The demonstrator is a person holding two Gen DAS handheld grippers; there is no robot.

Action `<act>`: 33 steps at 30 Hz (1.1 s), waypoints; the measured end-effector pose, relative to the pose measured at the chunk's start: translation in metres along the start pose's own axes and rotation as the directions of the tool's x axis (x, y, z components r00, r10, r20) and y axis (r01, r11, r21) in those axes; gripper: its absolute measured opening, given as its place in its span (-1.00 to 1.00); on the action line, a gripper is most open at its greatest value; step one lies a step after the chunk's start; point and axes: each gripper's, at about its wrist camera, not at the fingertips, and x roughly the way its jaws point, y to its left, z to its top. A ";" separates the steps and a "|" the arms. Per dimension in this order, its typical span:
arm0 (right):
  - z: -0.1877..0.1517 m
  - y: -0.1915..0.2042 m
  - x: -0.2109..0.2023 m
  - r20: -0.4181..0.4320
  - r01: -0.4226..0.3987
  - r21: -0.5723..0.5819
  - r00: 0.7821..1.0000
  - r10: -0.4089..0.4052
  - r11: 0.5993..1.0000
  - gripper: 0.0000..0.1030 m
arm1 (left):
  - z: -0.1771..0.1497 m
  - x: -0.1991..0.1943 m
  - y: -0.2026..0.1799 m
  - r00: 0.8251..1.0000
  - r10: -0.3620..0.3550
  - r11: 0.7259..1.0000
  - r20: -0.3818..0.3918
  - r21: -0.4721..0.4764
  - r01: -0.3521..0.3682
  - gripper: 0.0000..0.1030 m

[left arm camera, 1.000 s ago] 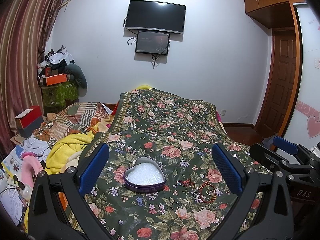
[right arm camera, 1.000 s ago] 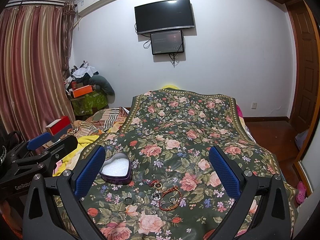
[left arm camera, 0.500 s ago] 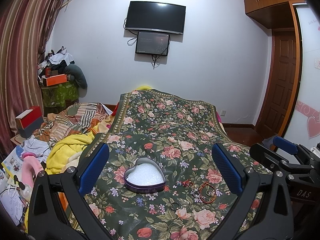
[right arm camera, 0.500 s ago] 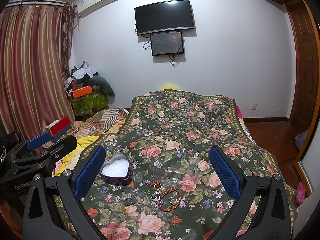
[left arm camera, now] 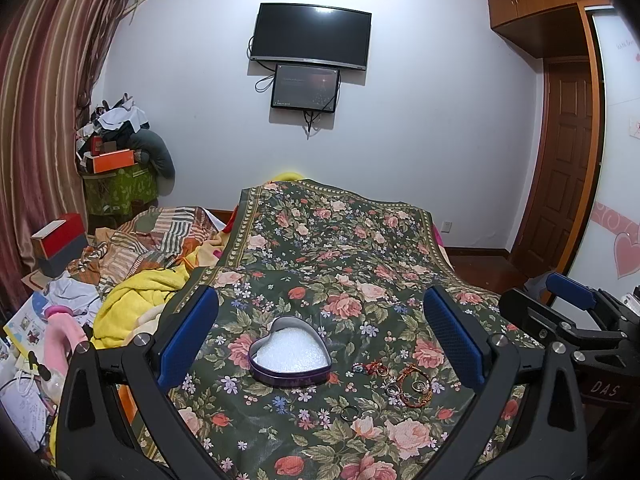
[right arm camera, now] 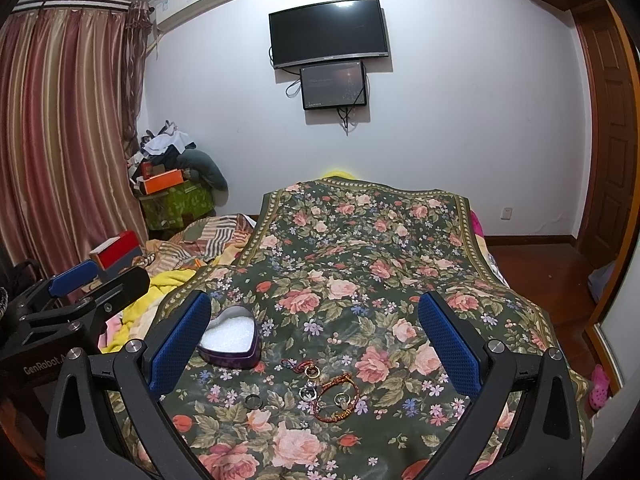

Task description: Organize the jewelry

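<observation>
left gripper (left arm camera: 320, 336): jaws spread wide, holding nothing | right gripper (right arm camera: 314, 340): same

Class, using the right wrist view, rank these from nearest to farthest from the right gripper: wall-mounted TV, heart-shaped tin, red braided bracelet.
1. Red braided bracelet, on the bedspread just ahead of the right gripper.
2. Heart-shaped tin, further ahead, leftward.
3. Wall-mounted TV, far wall.

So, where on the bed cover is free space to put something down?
The far half of the floral cover, beyond the heart-shaped tin, is bare. It is crowded right of the tin, around the bracelet and rings.
</observation>
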 end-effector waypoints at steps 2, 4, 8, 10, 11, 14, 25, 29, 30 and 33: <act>-0.002 0.000 0.003 -0.010 0.006 -0.003 1.000 -0.006 1.000 0.99 | 0.000 -0.001 0.000 1.000 0.002 1.000 -0.005 0.000 -0.002 1.00; -0.003 -0.002 0.007 -0.025 0.015 -0.009 1.000 -0.015 1.000 0.99 | 0.001 -0.003 -0.001 1.000 0.013 1.000 -0.019 0.003 -0.013 1.00; -0.010 -0.005 0.013 -0.055 0.042 -0.035 0.998 -0.044 0.998 0.99 | 0.007 0.000 0.003 0.998 0.030 1.000 -0.051 0.004 -0.029 1.00; -0.013 -0.006 0.016 -0.069 0.057 -0.041 0.996 -0.059 0.998 0.99 | 0.005 0.005 0.002 0.997 0.036 0.999 -0.068 0.004 -0.035 1.00; -0.015 -0.009 0.018 -0.081 0.064 -0.039 0.994 -0.067 0.997 0.99 | 0.004 0.008 0.002 0.996 0.039 0.999 -0.079 0.006 -0.038 1.00; -0.021 -0.018 0.022 -0.113 0.077 -0.025 0.990 -0.079 0.997 0.99 | -0.003 0.019 0.001 0.992 0.050 0.999 -0.118 0.018 -0.048 1.00; -0.051 -0.036 0.040 -0.257 0.130 -0.065 0.956 -0.143 0.989 0.99 | -0.042 0.066 0.000 0.941 0.062 0.998 -0.331 0.047 -0.050 1.00; -0.064 -0.037 0.047 -0.303 0.115 -0.081 0.944 -0.134 0.990 0.99 | -0.058 0.080 -0.001 0.918 0.034 0.999 -0.396 0.035 -0.022 1.00; -0.067 -0.037 0.049 -0.312 0.107 -0.078 0.942 -0.126 0.991 0.99 | -0.063 0.084 -0.001 0.911 0.027 0.999 -0.411 0.034 -0.015 1.00; -0.074 -0.039 0.056 -0.342 0.077 -0.058 0.935 -0.093 0.995 0.86 | -0.074 0.090 -0.001 0.895 0.019 0.999 -0.445 0.035 -0.003 1.00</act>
